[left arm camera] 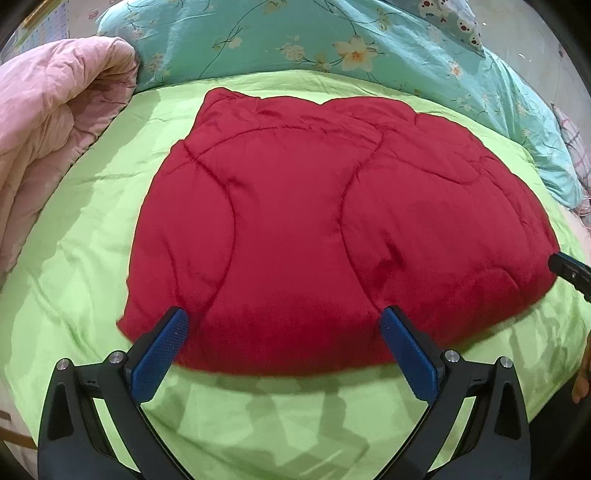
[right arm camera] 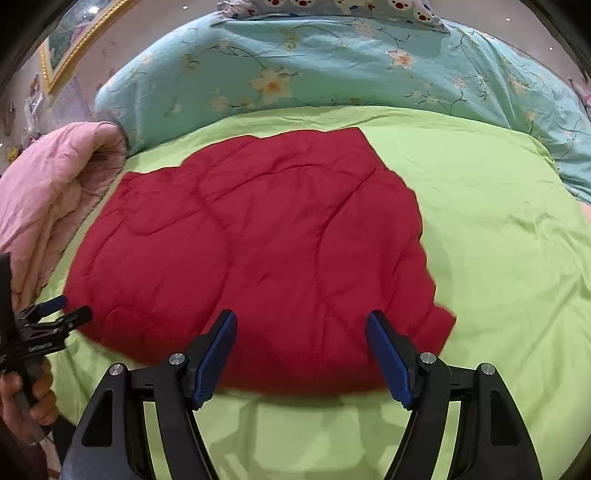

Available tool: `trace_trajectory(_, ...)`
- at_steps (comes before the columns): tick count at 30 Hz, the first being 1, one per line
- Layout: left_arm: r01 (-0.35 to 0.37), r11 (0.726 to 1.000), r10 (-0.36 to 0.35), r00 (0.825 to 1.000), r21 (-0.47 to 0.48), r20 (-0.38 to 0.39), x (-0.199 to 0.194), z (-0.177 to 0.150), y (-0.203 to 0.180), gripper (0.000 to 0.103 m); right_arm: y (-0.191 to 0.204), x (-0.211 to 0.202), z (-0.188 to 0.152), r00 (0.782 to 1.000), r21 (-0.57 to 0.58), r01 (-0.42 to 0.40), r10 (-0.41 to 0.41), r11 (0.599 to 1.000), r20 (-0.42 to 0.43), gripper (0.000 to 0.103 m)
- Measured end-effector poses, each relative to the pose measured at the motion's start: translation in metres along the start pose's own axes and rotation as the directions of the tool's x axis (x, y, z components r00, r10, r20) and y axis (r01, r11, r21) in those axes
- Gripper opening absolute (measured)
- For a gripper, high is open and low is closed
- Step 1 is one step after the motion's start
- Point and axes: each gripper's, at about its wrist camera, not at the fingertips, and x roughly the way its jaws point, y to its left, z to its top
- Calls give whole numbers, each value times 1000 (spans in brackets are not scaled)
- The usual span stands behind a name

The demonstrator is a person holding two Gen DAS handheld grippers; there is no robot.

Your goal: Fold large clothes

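Note:
A red quilted garment point(left arm camera: 325, 229) lies folded flat on the green sheet point(left arm camera: 92, 229). Its near edge is rounded and thick. In the left wrist view my left gripper point(left arm camera: 284, 315) hovers open over that near edge with nothing between its blue pads. One dark fingertip of the right gripper point(left arm camera: 569, 271) shows by the garment's right corner. In the right wrist view the red garment point(right arm camera: 258, 251) fills the middle. My right gripper point(right arm camera: 301, 317) stands open above its near edge, holding nothing. At the far left a hand point(right arm camera: 33, 398) holds the left gripper point(right arm camera: 68, 310) open at the garment's left corner.
A pink quilt point(left arm camera: 51, 122) is bunched at the left of the bed. A teal floral duvet point(left arm camera: 295, 40) is piled along the back, with a bear-print pillow point(right arm camera: 369, 5) behind it. A gold-framed picture point(right arm camera: 74, 40) hangs on the wall. Bare green sheet point(right arm camera: 498, 240) lies to the garment's right.

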Motion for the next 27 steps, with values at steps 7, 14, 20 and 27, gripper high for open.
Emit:
trace_trajectory(7,-1,1000,1,1000,9,-4,-19,-22,-4,103,12,-24,-25,999,-14,-36,36,999,-17,74)
trace_trajectory(14,-33,999,35,998,39,-55,-28,-45,-12,103,25,-31,-56,995,-36,-60,57,998,-82,84)
trace_trajectory(20,-73,995,77,995,74,-56,-44,-46,-18,103,34,-34,-62,990,-64,-76,68,995,-125,84)
trace_trajectory(27,-130,986,125,991,109,55,-86,-20,-24,103,45,-73,-37,995,-118,-94,89,989,-41,92)
